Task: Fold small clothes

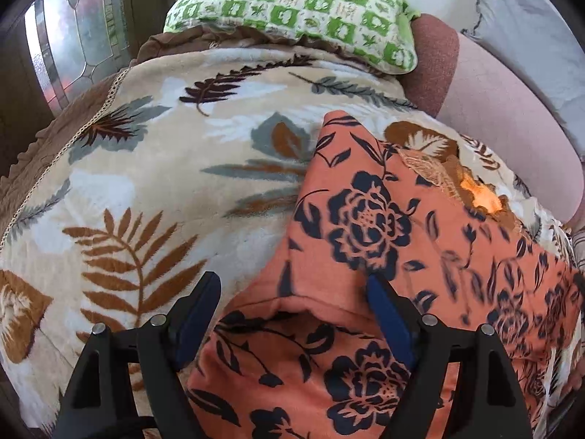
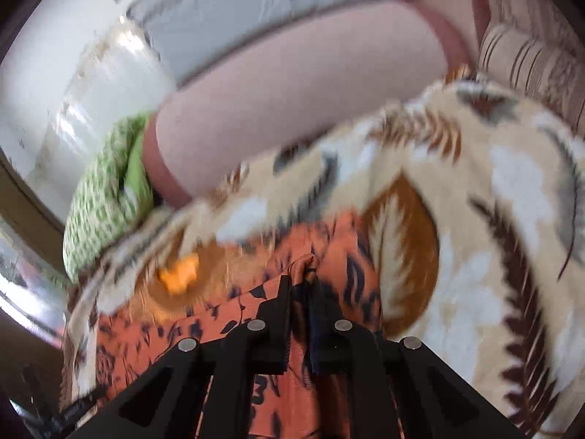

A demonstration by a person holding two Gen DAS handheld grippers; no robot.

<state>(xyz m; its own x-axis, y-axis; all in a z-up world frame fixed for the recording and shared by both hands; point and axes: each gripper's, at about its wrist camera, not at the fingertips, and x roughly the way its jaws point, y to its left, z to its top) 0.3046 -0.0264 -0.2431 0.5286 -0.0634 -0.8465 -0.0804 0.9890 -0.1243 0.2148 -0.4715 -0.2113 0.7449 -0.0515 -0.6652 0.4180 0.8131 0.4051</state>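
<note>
Orange garment (image 1: 365, 219) with a dark rose print lay spread over the leaf-patterned blanket (image 1: 153, 168), filling the lower right of the left wrist view, with one pointed corner reaching up toward the middle of the frame. A flap near the bottom centre already lay doubled over the cloth beneath it, so I judged that a first fold had been begun, though the piece was far from a neat packet and most of the folding was left to do.

Left gripper (image 1: 292, 294) hung over that doubled edge with its blue-padded fingers wide apart, the cloth between them but not pinched. In the right wrist view the right gripper (image 2: 300, 285) had its fingers drawn together on a puckered bit of the garment's edge (image 2: 305, 261), at the lower middle of the frame; that picture was blurred, so how much cloth it held was hard to say, perhaps only a hem.

Around the work, a green checked pillow (image 1: 292, 11) sat at the top of the left view, with a pinkish bolster (image 1: 486, 106) just beside it at the upper right and a patterned glass pane (image 1: 76, 36) at the upper left. Nothing lay on the garment itself; the soft, uneven blanket under it looked the likeliest hindrance to a flat fold
</note>
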